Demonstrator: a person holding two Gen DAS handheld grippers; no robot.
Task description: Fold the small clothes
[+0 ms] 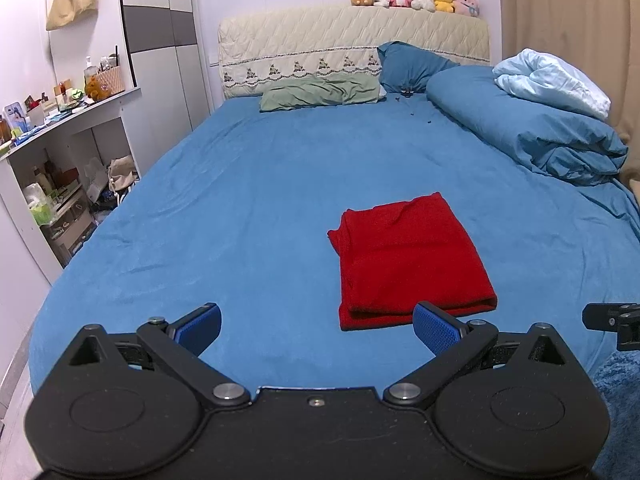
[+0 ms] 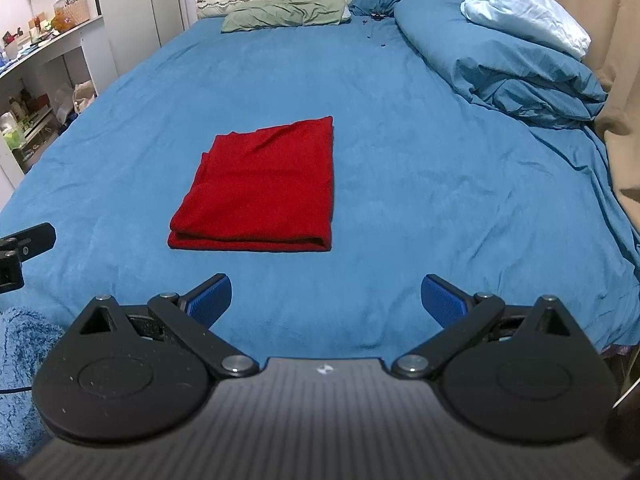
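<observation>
A red garment (image 1: pixel 408 260) lies folded into a flat rectangle on the blue bed sheet (image 1: pixel 248 200); it also shows in the right wrist view (image 2: pixel 264 188). My left gripper (image 1: pixel 318 330) is open and empty, held near the bed's front edge, with the garment just ahead and to its right. My right gripper (image 2: pixel 326 300) is open and empty, a little back from the garment's near folded edge, which lies ahead and to its left. Part of the right gripper shows at the left wrist view's right edge (image 1: pixel 612 320), and part of the left gripper at the right wrist view's left edge (image 2: pixel 20 248).
A rolled blue duvet (image 1: pixel 532 128) with a pale blue cloth (image 1: pixel 552 80) on top lies along the bed's right side. Green (image 1: pixel 320 94) and blue (image 1: pixel 412 64) pillows rest at the headboard. Cluttered shelves (image 1: pixel 60 168) stand left of the bed. A fluffy blue rug (image 2: pixel 20 360) lies below.
</observation>
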